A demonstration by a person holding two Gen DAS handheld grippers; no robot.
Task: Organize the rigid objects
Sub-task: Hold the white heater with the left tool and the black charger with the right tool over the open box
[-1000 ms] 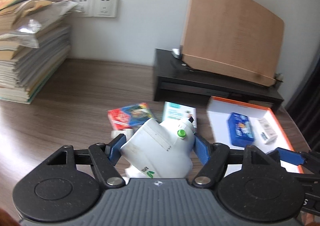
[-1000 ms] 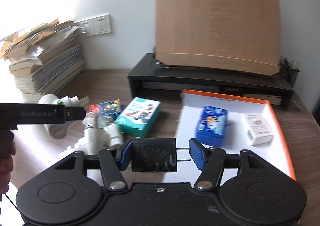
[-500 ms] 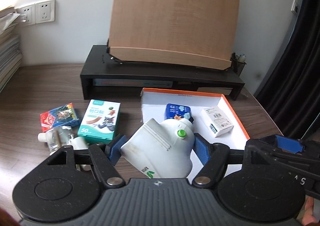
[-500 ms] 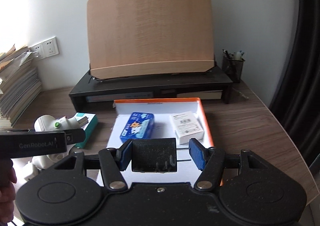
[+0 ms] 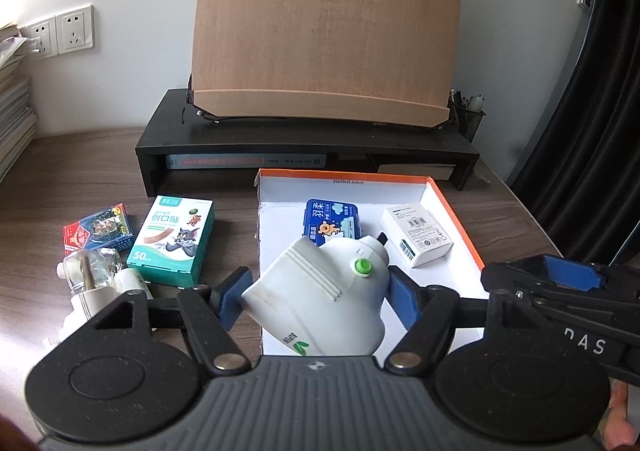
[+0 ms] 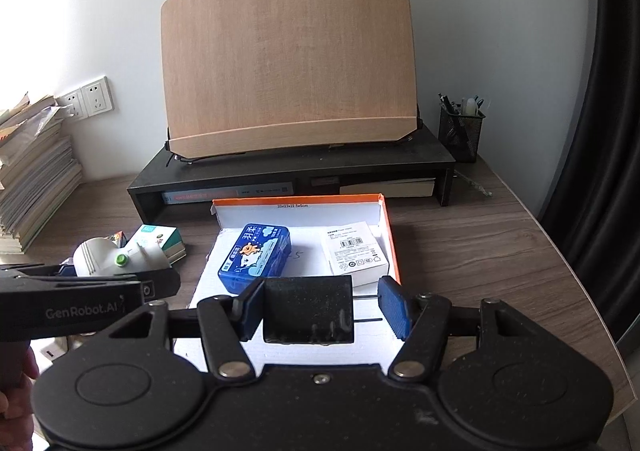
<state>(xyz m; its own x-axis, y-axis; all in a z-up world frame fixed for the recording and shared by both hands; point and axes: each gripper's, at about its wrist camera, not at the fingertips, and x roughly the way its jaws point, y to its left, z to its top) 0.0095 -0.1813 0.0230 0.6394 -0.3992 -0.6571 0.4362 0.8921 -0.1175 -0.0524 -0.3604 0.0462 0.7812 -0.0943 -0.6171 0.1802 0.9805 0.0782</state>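
My left gripper (image 5: 317, 305) is shut on a white plug-in device (image 5: 312, 279) with a green button, held tilted over the near left part of the orange-rimmed white box (image 5: 456, 219). My right gripper (image 6: 322, 309) is shut on a black adapter (image 6: 308, 309); its two metal prongs reach the right pad. It hangs over the box's near edge (image 6: 390, 239). Inside the box lie a blue tin (image 6: 256, 255) and a small white carton (image 6: 356, 251). The left gripper's side and the white device (image 6: 100, 259) show at the left of the right wrist view.
Left of the box lie a teal plaster box (image 5: 172, 239), a card pack (image 5: 98, 231) and a small glass bottle (image 5: 88, 271). Behind stands a black riser (image 5: 280, 139) with a wooden book stand (image 5: 320, 31). A pen cup (image 6: 460, 131), book stack (image 6: 32, 179) and table edge flank.
Both grippers have carried their loads to the right, from above the loose items to over the box. Both grips are the same as before.
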